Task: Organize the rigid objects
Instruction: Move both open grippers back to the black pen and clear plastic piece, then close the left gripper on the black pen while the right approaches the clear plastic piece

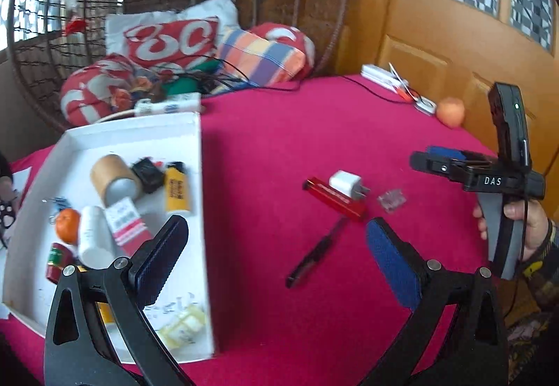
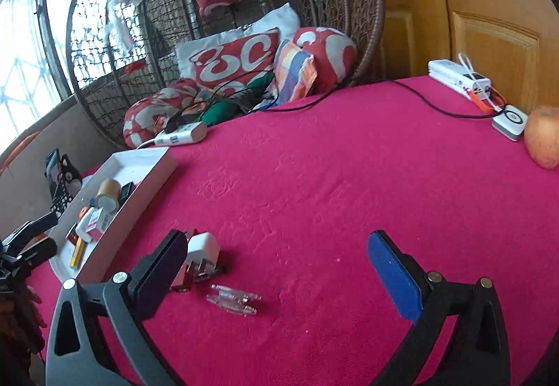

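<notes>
Black pen (image 1: 316,255) is my next grab, lying loose on the pink cloth right of the white box (image 1: 201,197).

Its long axis runs diagonally, near end toward my left gripper (image 1: 276,260), far end pointing up-right at the red bar (image 1: 335,199) and white charger plug (image 1: 347,183). It sits almost dead between my left jaws, which are spread wide and empty. My right gripper (image 2: 276,267) is also wide open, holding nothing, closer to the clear clip (image 2: 234,302). So I'd say left is nearer, and I'd need to twist across the pen.
</notes>
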`<state>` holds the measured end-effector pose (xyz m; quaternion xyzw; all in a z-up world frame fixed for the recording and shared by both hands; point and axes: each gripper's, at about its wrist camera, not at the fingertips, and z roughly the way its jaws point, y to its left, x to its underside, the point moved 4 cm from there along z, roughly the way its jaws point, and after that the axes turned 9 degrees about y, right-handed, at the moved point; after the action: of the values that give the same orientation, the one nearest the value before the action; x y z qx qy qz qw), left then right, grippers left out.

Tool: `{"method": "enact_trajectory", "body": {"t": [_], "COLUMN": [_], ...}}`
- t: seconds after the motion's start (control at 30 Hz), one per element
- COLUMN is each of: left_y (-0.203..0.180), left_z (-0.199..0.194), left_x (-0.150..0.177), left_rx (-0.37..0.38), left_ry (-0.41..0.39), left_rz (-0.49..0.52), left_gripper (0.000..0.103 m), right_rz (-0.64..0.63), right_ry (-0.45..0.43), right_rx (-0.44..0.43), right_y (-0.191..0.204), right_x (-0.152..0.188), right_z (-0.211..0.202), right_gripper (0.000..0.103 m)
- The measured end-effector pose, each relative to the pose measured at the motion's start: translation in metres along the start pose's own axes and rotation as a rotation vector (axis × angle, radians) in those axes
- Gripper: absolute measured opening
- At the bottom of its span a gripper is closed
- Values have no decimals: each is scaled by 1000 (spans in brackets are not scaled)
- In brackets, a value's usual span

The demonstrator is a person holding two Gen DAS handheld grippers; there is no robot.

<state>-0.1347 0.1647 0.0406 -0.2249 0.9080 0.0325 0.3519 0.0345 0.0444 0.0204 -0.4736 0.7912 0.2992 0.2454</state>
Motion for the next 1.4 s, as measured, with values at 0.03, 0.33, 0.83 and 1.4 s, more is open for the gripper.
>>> {"method": "enact_trajectory", "body": {"t": [0.03,0.33,0.83,1.4], "left_y": [-9,-50,-35,-41], "left_z": [8,51,74,79], "left_x": [0,1,5,13], "left_rx": [11,-16,-8,-33], "left_ry": [27,162,218,239], "left_rz": [16,116,54,181], "left_gripper": [103,103,103,18], "right_rz": [-28,-86,-224,-115], "right_ry": [15,125,197,199], "right_rx": [-15,19,-1,-47], "right_y": [6,12,34,19], "right_x": [4,18,22,21], "right_z": [3,35,50,49], "right_gripper": [103,103,47,47]}}
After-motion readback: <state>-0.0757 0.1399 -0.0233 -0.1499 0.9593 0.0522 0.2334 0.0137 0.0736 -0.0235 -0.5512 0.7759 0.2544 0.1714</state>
